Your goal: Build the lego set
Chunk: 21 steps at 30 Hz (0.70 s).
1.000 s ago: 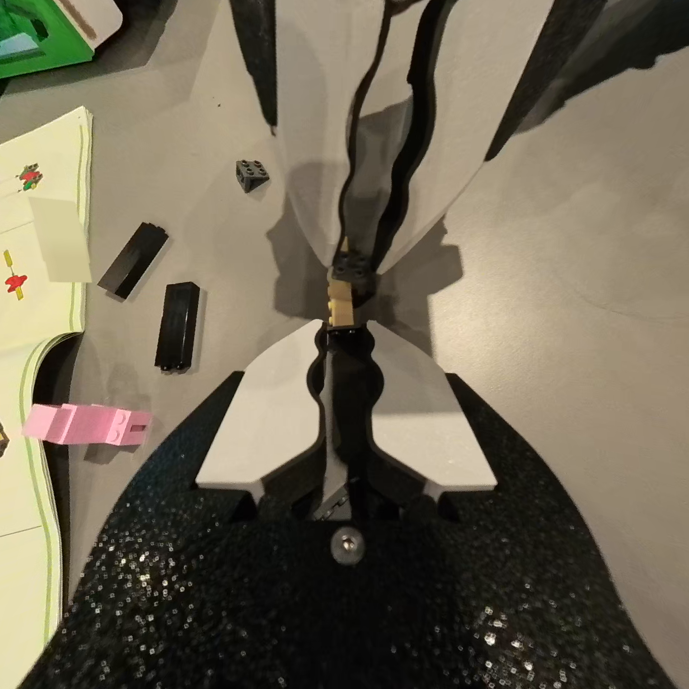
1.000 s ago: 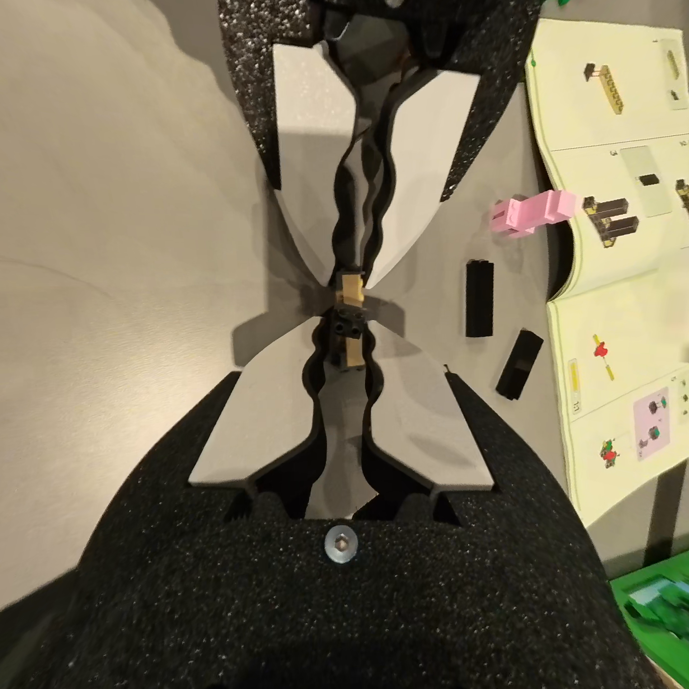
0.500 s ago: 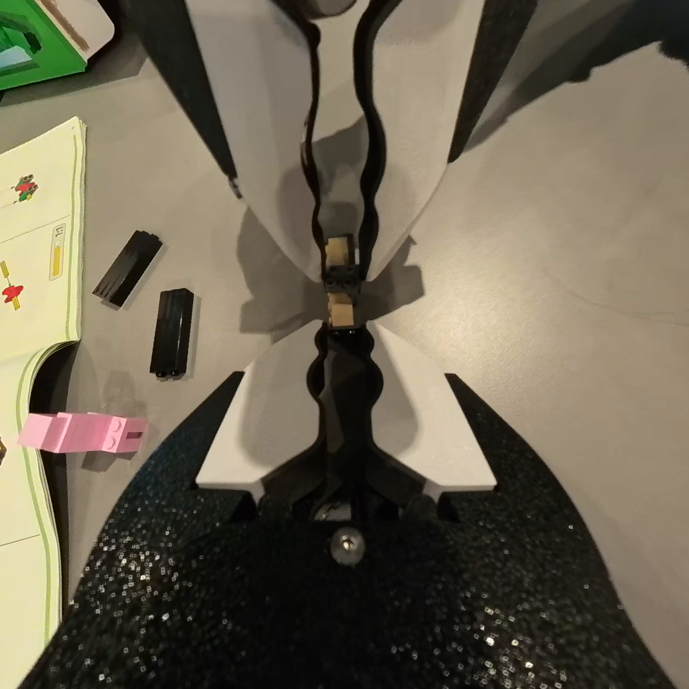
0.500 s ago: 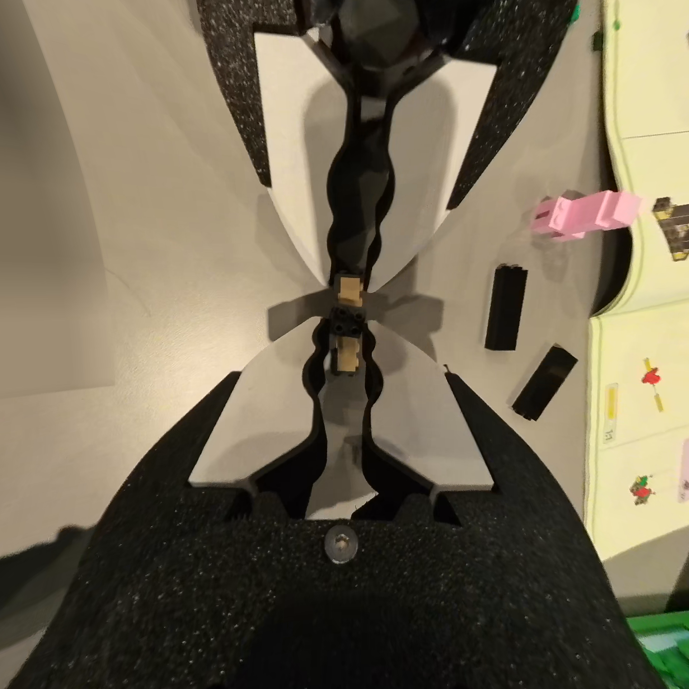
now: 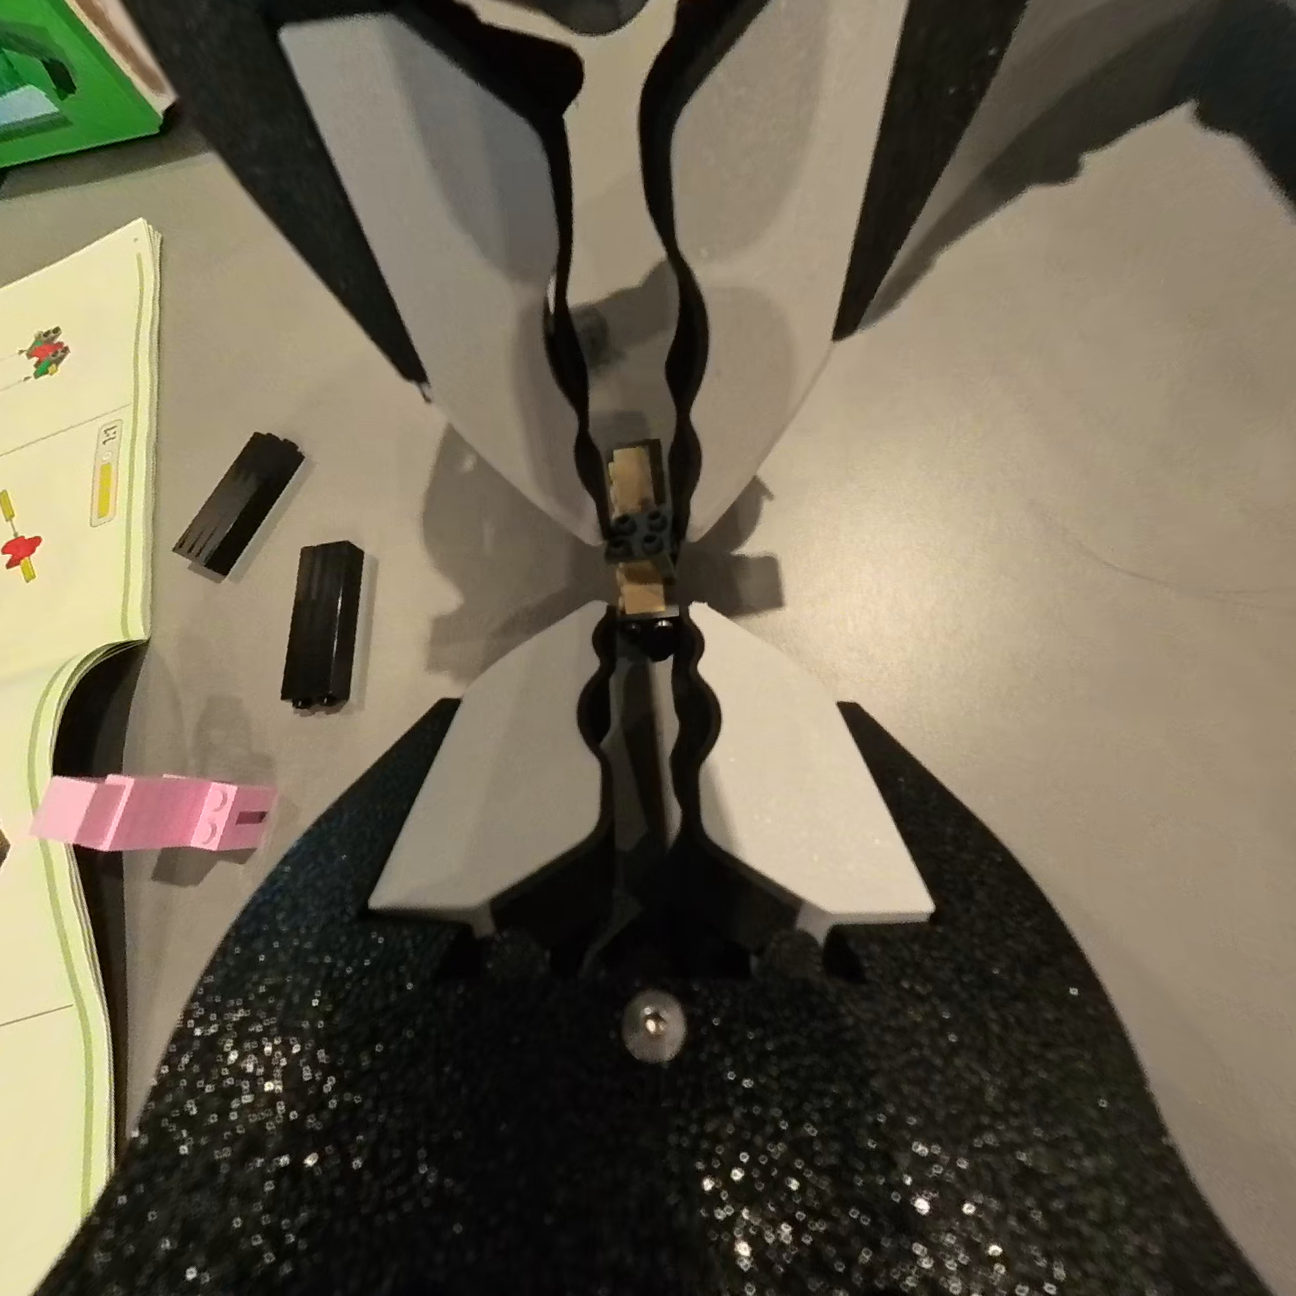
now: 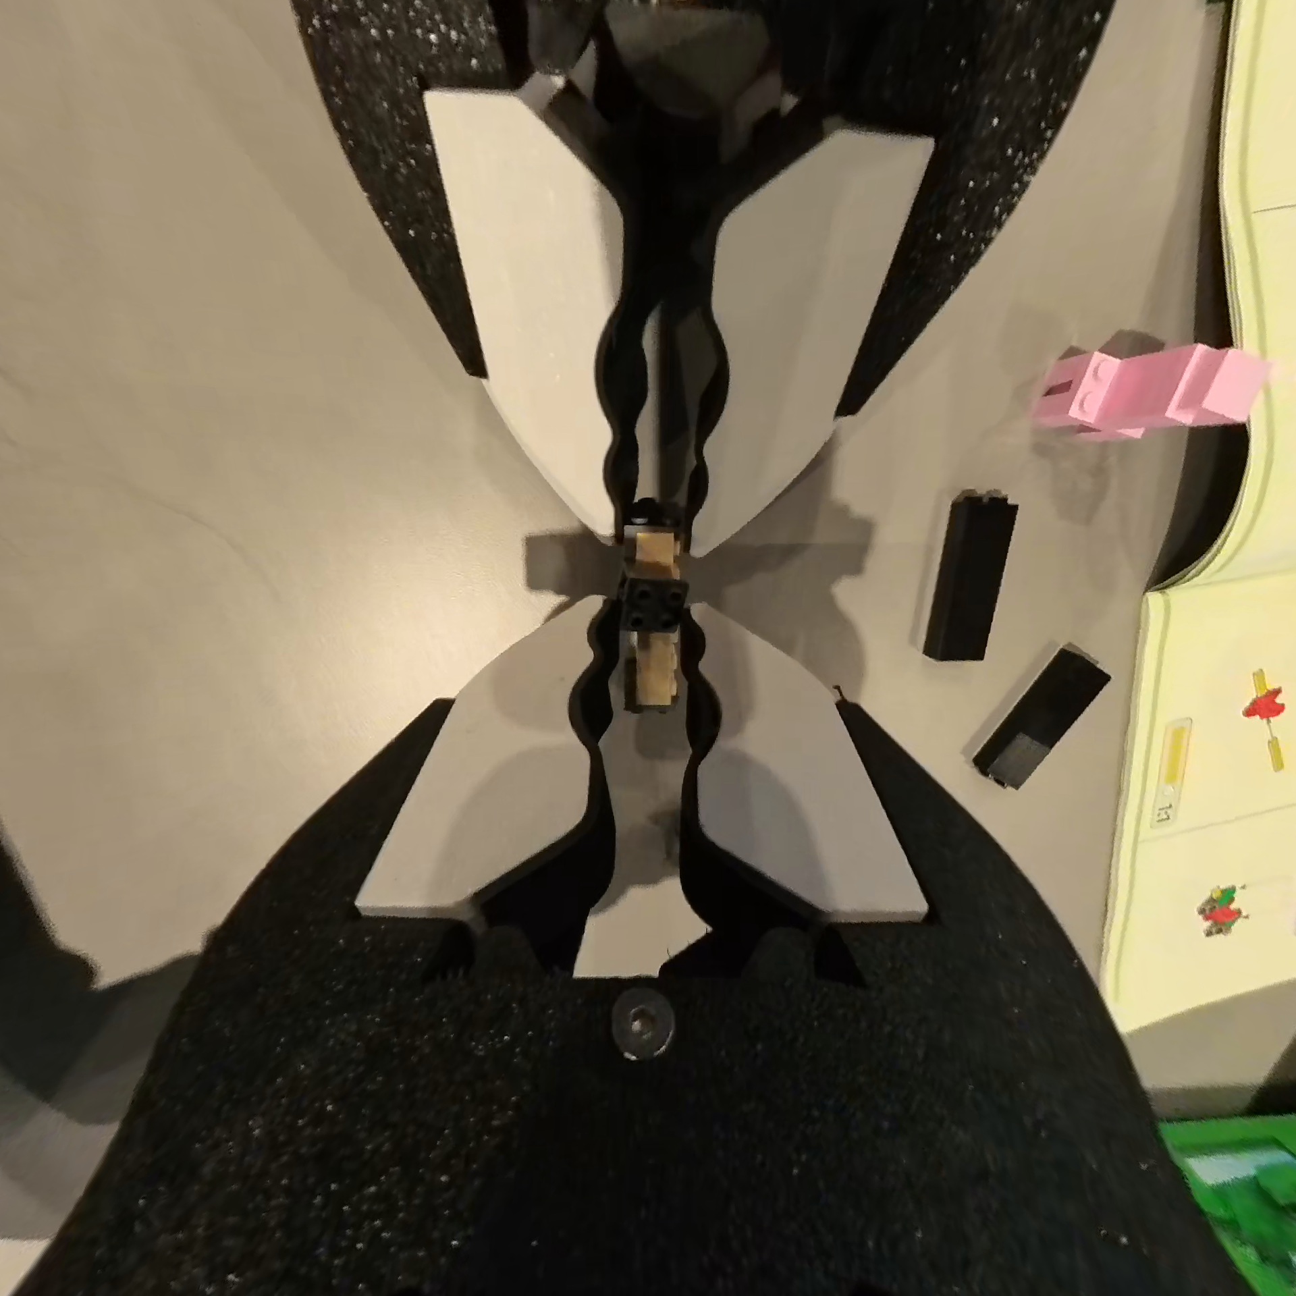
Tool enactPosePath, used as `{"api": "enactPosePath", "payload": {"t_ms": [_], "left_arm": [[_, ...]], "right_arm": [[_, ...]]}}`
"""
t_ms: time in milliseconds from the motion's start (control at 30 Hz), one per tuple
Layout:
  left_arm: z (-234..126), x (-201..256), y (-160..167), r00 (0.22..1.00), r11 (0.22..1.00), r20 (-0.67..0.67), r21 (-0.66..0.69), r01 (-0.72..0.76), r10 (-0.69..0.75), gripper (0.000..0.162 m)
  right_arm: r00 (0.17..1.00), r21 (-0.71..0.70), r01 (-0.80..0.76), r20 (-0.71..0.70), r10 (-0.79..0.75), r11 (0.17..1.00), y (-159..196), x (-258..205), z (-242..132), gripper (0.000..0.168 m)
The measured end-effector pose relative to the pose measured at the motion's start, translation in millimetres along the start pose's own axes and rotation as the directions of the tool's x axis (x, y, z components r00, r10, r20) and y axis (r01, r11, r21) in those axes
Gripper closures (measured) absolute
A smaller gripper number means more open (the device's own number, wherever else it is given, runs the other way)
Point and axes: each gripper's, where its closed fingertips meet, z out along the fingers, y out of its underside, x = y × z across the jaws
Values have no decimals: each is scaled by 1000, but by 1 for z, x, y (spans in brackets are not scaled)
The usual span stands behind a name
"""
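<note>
My two grippers meet tip to tip over the grey table. My left gripper (image 5: 645, 621) is shut on the black studded end (image 5: 649, 631) of a small tan-and-black lego assembly (image 5: 642, 592). My right gripper (image 6: 649, 606) is shut on a dark grey 2x2 brick (image 6: 653, 603) that sits on the tan plate (image 6: 653, 673). In the left wrist view the right gripper (image 5: 642, 543) comes down from the top with that brick (image 5: 642, 534). In the right wrist view the left gripper (image 6: 649, 529) comes from the top.
Two long black bricks (image 5: 238, 512) (image 5: 322, 624) lie on the table beside a pink lego piece (image 5: 154, 820) and an open instruction booklet (image 5: 63, 421). A green box (image 5: 63, 77) sits at the far corner. These also show at the right of the right wrist view (image 6: 968, 575). The grippers are tip to tip, or close to it.
The right gripper has swung into line with the left, head-on, and the two have closed in. The loose dark grey brick seen on the table earlier is now out of sight.
</note>
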Motion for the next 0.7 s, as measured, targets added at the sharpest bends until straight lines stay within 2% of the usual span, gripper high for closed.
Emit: {"api": "enactPosePath", "payload": {"t_ms": [700], "left_arm": [[-1,1,2,1000,1000,-23,-4,14,-14,144]], "right_arm": [[995,-20,35,-92,-37,999,4,2,0,152]]}}
